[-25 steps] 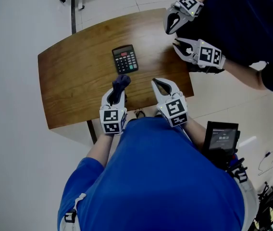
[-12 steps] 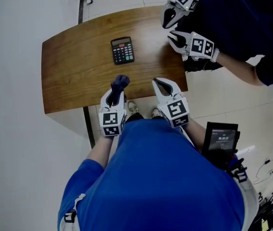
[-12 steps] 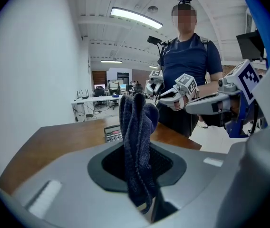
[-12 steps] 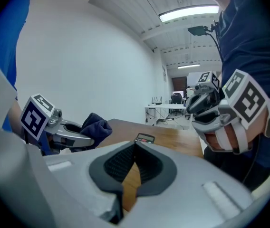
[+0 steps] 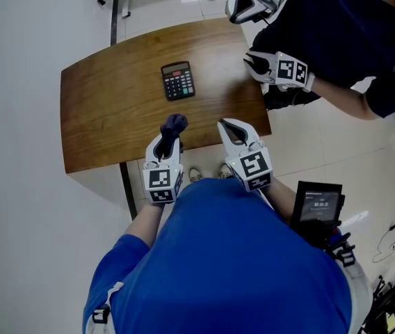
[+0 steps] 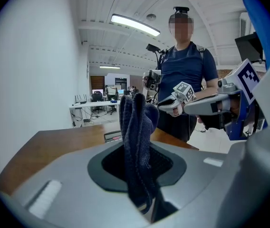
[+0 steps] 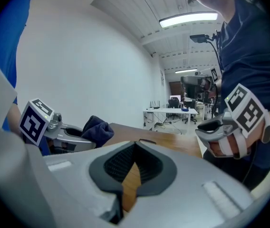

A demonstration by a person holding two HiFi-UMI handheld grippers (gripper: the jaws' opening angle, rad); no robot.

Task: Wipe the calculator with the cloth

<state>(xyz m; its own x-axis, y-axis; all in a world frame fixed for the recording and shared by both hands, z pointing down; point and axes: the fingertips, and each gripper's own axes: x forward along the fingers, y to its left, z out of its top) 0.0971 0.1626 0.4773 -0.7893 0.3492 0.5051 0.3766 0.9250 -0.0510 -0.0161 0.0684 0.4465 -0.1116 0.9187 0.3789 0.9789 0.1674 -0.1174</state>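
A black calculator [image 5: 178, 81] lies flat near the middle of the brown wooden table [image 5: 107, 110]. My left gripper [image 5: 169, 135] hovers over the table's near edge, shut on a dark blue cloth [image 5: 174, 124] that sticks up past its tips. In the left gripper view the cloth [image 6: 137, 118] hangs bunched between the pads, and the calculator [image 6: 112, 136] peeks out behind it. My right gripper [image 5: 229, 128] is beside it on the right, shut, holding nothing. The right gripper view shows the jaws [image 7: 135, 148] met at the tips, with the cloth [image 7: 97, 129] to their left.
A person in a dark top stands across the table's far right corner, holding two more grippers [image 5: 250, 2] [image 5: 270, 67], the lower one just off the table's right edge. A black screen device [image 5: 317, 206] hangs at my right side. White floor surrounds the table.
My grippers have drawn back slightly from the calculator toward the near edge. The other person's upper gripper has moved up and away from the table.
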